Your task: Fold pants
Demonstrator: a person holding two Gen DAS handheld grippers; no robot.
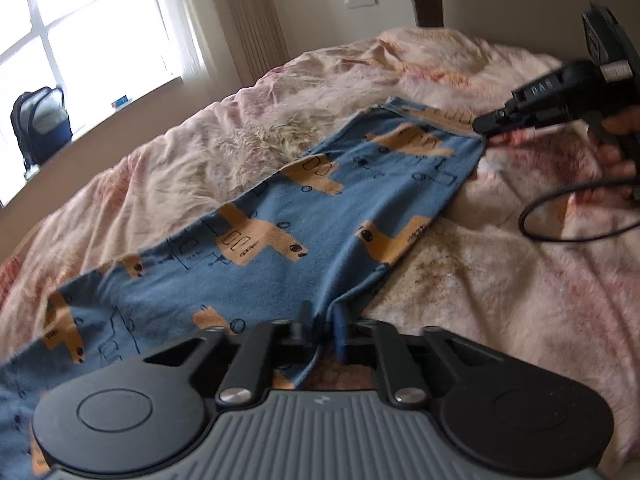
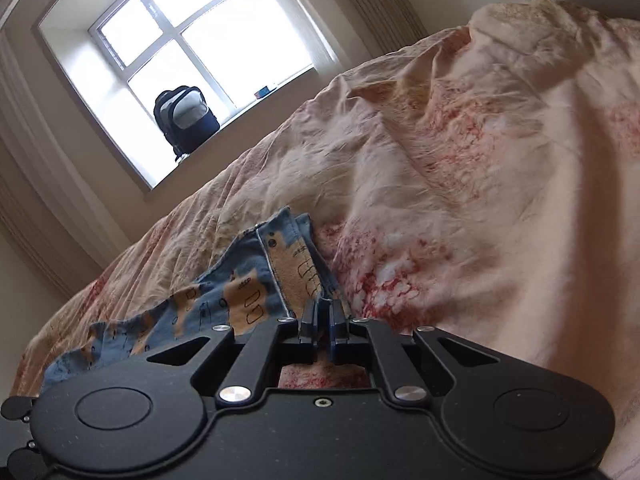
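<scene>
Blue pants [image 1: 304,216] with an orange animal print lie stretched out on the bed. My left gripper [image 1: 323,326] is shut on the near edge of the pants. My right gripper [image 1: 486,124] reaches in from the right in the left wrist view and pinches the far hem corner of a leg. In the right wrist view the right gripper [image 2: 323,320] is shut on that hem, and the pants [image 2: 248,292] run away to the left, low over the blanket.
A pink and cream fuzzy blanket [image 1: 500,292] covers the bed. A dark backpack [image 2: 186,118] stands on the window sill. A black cable [image 1: 568,216] hangs from the right gripper over the blanket. The wall and curtain lie beyond the bed.
</scene>
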